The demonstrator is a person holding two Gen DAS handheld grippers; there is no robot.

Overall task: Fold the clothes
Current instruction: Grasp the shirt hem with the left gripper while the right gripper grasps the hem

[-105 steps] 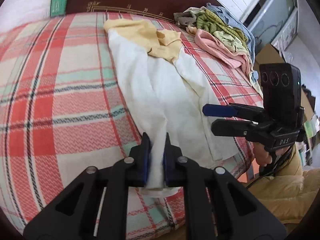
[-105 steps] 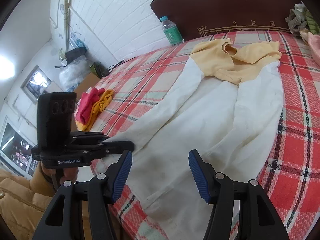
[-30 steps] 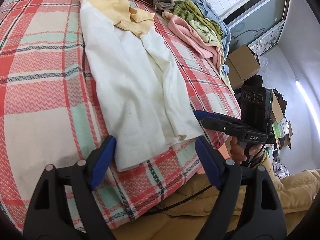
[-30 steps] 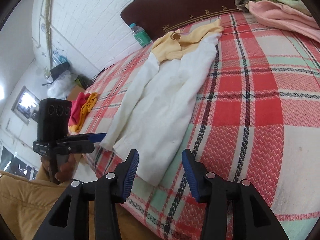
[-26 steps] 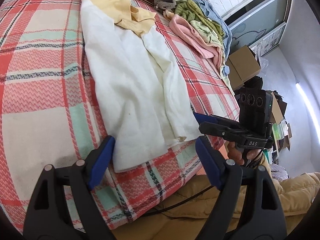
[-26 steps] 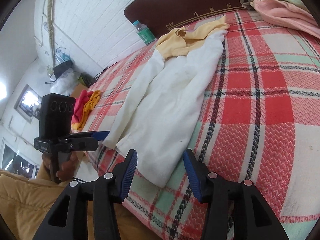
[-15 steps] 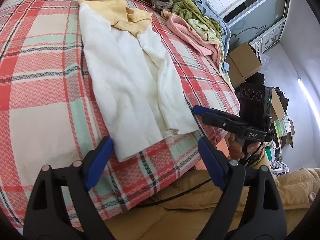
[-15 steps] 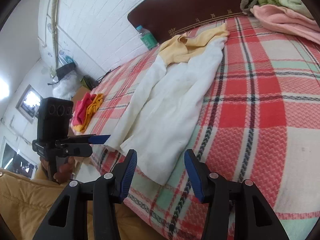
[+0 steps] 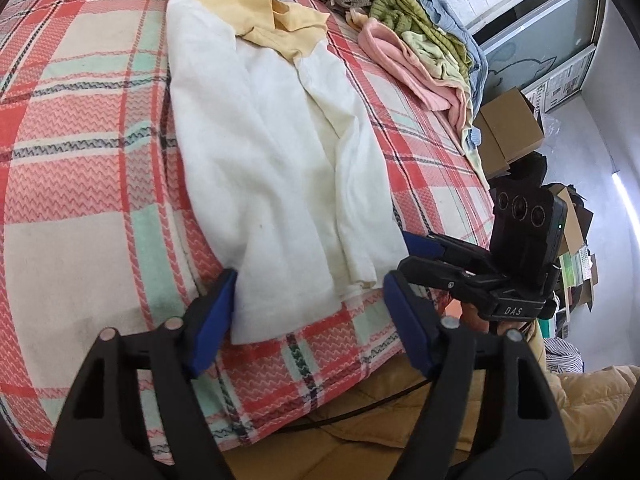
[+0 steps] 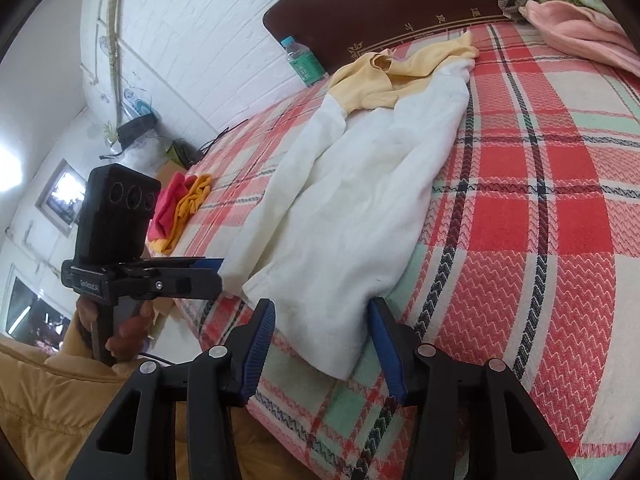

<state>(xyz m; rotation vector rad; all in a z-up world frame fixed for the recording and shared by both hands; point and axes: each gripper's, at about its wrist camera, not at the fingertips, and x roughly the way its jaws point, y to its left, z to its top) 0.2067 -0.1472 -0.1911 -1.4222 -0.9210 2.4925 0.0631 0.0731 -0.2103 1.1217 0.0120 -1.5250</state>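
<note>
Garment [image 9: 276, 168]: white body with yellow top section, lying lengthwise on the plaid bedspread [image 9: 80, 168], folded narrow with both sides turned inward; yellow end toward the dark headboard [image 10: 384, 12], white hem end at the near edge of the bed. Hem corner sits between the fingers of both grippers, not clamped by either.

Left gripper [image 9: 308, 312]: jaws spread wide, blue pads either side of the hem, holding nothing. Left pad just beside the hem's left corner; contact cannot be told.

Right gripper [image 10: 322, 344]: jaws likewise apart, empty, straddling the hem's right corner at the bed edge. In the left wrist view it appears at the right, by the bed's edge, held by a hand [image 9: 476, 316].

Left hand [image 10: 124, 332]: grips the handle of the left gripper, yellow padded sleeve below.

Pile of clothes [image 9: 420, 52]: pink, green, pale blue and grey items heaped near the headboard, well apart from the garment.

Red and orange cloth [image 10: 176, 208]: bunched on the bed's far side.

Bottle [image 10: 302, 62]: upright against the headboard.

Cardboard boxes [image 9: 508, 128]: beside the bed.
</note>
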